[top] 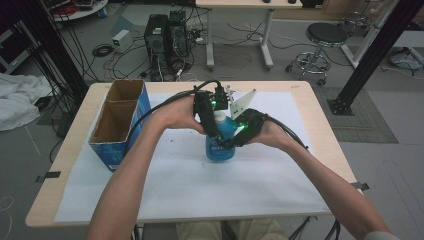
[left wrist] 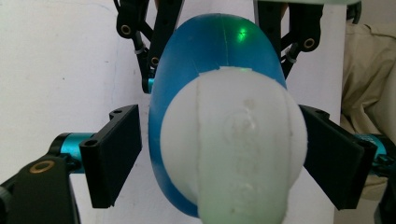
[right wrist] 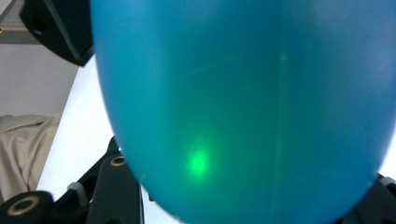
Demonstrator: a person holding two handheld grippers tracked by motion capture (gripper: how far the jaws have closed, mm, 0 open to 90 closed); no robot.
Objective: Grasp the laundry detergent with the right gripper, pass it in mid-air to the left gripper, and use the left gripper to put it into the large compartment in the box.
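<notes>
The blue bottle stands upright at the middle of the table. The right gripper clamps its body, and the left gripper sits released around the white cap, pads not pressing. If that closes off-centre, the bottle may tip. Far left, a cardboard box stands apart, blocking nothing.

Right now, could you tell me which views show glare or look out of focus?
Right gripper view: the blue bottle sits too close, soft and featureless, with a green glow on it. Left gripper view: its white cap is blurred; a green glint on the blue shoulder. High view: evenly lit, slightly soft.
</notes>
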